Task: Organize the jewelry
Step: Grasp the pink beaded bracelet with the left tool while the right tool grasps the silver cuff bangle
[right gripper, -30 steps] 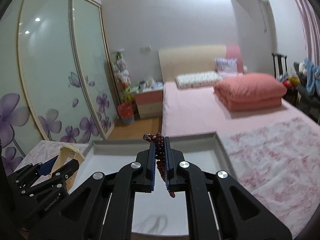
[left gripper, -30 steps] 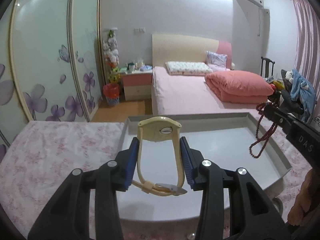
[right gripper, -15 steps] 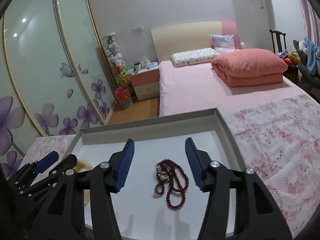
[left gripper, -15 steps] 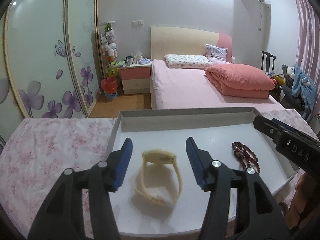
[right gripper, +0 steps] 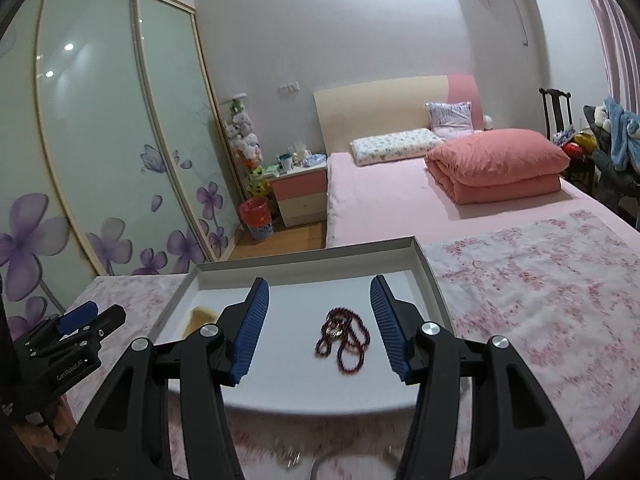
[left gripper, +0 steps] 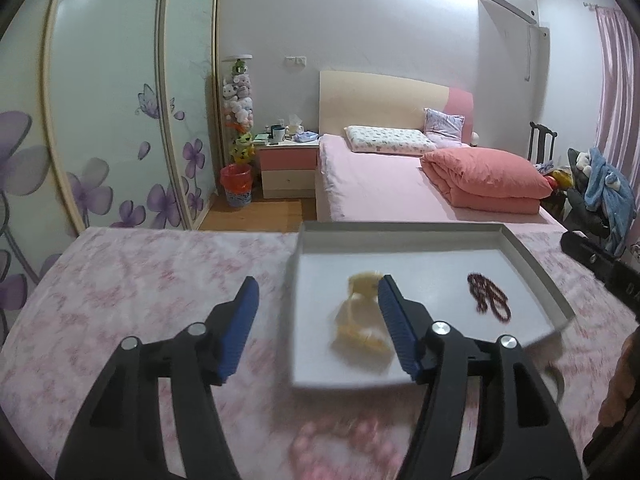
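A shallow white tray (left gripper: 532,264) (right gripper: 428,276) sits on a pink floral tablecloth. In it lie a cream watch (left gripper: 360,320) (right gripper: 200,316) on the left and a dark red bead necklace (left gripper: 488,298) (right gripper: 344,332) on the right. My left gripper (left gripper: 316,320) is open and empty, hovering left of the tray over the cloth. My right gripper (right gripper: 318,320) is open and empty, just in front of the necklace. The left gripper also shows in the right wrist view (right gripper: 76,324), and the right gripper's body shows in the left wrist view (left gripper: 600,260).
Blurred pink beads (left gripper: 344,448) lie on the cloth near the front edge. A small metal piece (right gripper: 296,458) lies on the cloth in front of the tray. Behind the table are a bed (left gripper: 400,188), a nightstand (left gripper: 288,164) and sliding wardrobe doors (left gripper: 100,120).
Both grippers opened and dropped their items into the tray, the watch on the left, the necklace on the right. Both have pulled back; the left one has swung to the left.
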The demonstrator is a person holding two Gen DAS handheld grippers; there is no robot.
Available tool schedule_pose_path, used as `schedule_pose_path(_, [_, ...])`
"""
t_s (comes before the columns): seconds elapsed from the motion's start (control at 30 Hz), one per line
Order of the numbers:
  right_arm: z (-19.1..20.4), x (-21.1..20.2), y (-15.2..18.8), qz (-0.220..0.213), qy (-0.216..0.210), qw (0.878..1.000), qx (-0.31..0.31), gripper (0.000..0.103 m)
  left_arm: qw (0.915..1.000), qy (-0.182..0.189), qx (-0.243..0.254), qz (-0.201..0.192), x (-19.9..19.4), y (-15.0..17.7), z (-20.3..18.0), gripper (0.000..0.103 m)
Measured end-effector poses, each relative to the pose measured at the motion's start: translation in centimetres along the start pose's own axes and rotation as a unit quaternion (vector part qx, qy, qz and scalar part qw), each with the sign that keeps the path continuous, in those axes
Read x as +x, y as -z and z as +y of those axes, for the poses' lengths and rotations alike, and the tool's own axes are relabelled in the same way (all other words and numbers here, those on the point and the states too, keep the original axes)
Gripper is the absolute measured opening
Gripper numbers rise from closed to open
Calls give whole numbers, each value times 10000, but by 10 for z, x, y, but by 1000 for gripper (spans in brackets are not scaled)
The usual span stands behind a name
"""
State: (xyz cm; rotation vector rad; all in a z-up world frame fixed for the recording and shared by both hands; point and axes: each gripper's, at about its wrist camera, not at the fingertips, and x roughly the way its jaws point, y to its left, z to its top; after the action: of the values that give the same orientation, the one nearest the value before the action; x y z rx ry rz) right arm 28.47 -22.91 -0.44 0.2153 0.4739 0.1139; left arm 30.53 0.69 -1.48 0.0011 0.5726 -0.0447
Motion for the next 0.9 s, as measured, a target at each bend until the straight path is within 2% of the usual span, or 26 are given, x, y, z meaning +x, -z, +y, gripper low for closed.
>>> schedule_pose_path(0.23, [3, -41, 28, 102, -130, 9999, -30, 54, 9992, 99, -8, 386, -33, 45, 17, 63])
schedule_pose_path(0.4, [4, -54, 45, 236, -202, 9995, -25, 54, 9945, 238, -58, 1018, -27, 74, 20, 62])
schedule_pose_path(0.6, [10, -58, 59, 338, -216, 9990, -183, 54, 9892, 161, 110, 1453, -12, 89, 8, 56])
schedule_pose_path(0.7, [10, -61, 61, 348, -208, 9990, -180, 54, 9857, 96, 79, 1680, -1, 93, 4, 50])
schedule_pose_path(0.8, [7, -62, 63, 348, -178, 9991, -135, 55, 9853, -38, 139, 1702, 1, 94, 2, 44])
schedule_pose_path(0.87, [4, -62, 63, 345, -153, 9992, -102, 55, 9856, -67, 142, 1682, 1, 94, 1, 35])
schedule_pose_path(0.9, [2, -63, 63, 345, -143, 9993, -78, 55, 9858, -78, 146, 1672, 1, 93, 0, 26])
